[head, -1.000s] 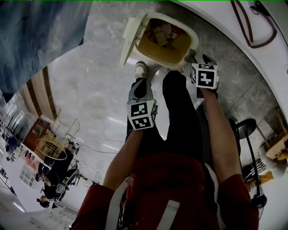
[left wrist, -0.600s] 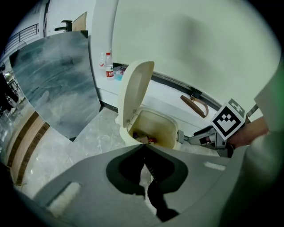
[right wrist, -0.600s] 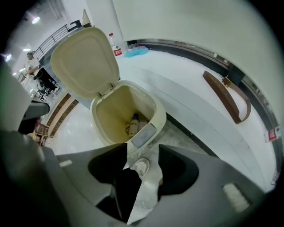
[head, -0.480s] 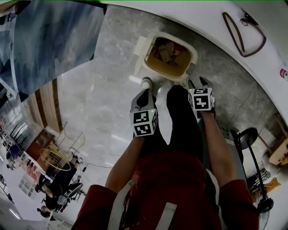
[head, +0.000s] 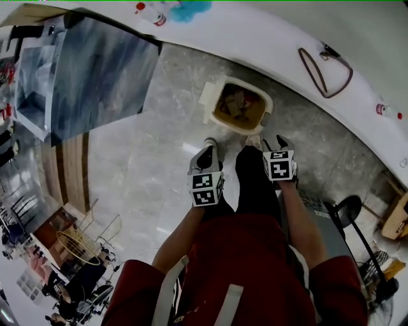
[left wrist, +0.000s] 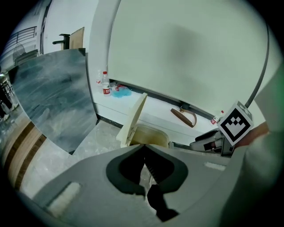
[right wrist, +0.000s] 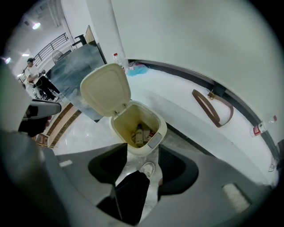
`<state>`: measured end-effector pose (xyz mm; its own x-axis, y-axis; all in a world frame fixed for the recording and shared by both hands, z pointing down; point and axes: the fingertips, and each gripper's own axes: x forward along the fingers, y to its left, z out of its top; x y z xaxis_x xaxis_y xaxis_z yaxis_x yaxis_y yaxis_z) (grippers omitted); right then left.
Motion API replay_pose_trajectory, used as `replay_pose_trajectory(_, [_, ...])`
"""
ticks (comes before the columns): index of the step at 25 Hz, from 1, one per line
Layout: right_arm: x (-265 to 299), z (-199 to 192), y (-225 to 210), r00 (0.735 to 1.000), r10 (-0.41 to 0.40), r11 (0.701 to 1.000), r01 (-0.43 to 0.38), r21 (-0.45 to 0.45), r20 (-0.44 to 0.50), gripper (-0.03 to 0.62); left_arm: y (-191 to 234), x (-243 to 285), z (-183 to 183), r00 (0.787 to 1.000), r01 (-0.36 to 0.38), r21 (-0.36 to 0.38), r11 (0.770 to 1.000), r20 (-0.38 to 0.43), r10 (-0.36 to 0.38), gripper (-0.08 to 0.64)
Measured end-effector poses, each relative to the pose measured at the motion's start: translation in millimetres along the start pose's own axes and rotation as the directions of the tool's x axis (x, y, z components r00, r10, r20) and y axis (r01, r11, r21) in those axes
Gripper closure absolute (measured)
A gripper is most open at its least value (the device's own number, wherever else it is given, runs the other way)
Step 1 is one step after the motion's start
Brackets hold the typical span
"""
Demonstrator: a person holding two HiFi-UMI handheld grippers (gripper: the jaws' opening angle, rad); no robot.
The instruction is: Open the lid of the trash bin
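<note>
The cream trash bin [head: 262, 104] stands on the marble floor with its lid [head: 209, 97] swung up and open at its left side. Bottles and other rubbish lie inside it [right wrist: 139, 133]. In the right gripper view the lid [right wrist: 106, 91] stands upright behind the bin's rim [right wrist: 155, 141]. My left gripper [head: 204, 156] hangs above the floor short of the bin, with its jaws closed tip to tip [left wrist: 143, 148] and nothing between them. My right gripper [head: 275, 141] is beside it, open [right wrist: 143, 153] and holding nothing. Neither touches the bin.
My legs and a white shoe [right wrist: 147, 169] stand just in front of the bin. Behind it runs a white ledge with a brown strap loop [head: 325, 70], bottles [head: 153, 16] and a blue cloth [head: 191, 9]. A grey marbled panel [head: 102, 70] stands at the left and a black stool [head: 348, 196] at the right.
The head view has drawn back, so the bin looks smaller and farther away. Both grippers have come away from the bin, towards my body. The lid has stayed open.
</note>
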<state>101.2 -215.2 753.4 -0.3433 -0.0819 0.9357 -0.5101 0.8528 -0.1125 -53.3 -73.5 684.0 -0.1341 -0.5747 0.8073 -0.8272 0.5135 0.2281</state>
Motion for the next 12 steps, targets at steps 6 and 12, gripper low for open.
replay_pose_trajectory(6, [-48.6,6.0,30.1,0.999,-0.013,0.999,0.011,0.041,0.047,0.374,9.6,-37.3,32.3,0.997,0.033,0.034,0.999,0.062,-0.036,0.555])
replay_pose_trajectory(12, [-91.7,32.3,53.5,0.988,-0.045,0.999,0.041,0.03,0.15,0.374,15.6,-69.5,77.4,0.981,0.072,0.087,0.994,0.173,-0.087,0.555])
